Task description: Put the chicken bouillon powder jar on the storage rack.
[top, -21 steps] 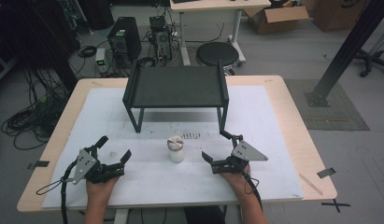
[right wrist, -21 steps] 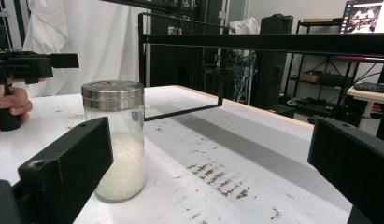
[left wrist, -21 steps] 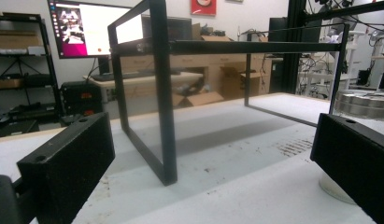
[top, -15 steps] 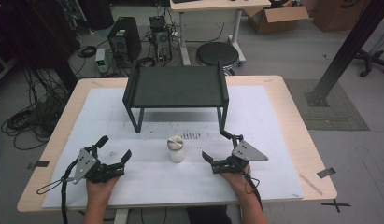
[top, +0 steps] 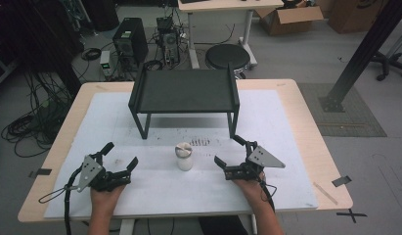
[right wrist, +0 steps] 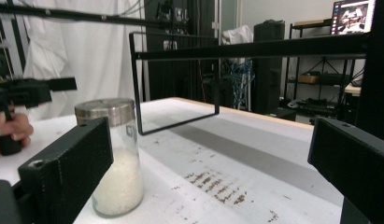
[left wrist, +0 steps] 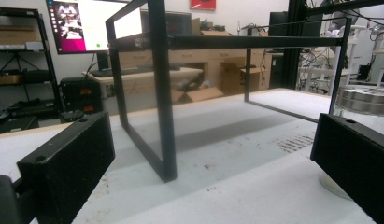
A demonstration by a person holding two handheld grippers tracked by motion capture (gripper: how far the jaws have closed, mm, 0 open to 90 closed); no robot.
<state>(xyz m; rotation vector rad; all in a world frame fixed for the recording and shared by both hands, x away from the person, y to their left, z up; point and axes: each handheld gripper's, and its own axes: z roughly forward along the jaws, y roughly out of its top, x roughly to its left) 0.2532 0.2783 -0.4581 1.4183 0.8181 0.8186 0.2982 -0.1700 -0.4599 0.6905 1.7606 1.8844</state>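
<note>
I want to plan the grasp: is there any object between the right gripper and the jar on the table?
Nothing visible. The right gripper is open, beside the jar, with only bare white table cover between them. The black rack stands farther back, not in the path.

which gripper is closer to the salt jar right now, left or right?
Right, narrowly. The right gripper sits just to the right of the jar, jaws open toward it. The left gripper is farther off on the jar's other side, also open. Neither touches it.
</note>
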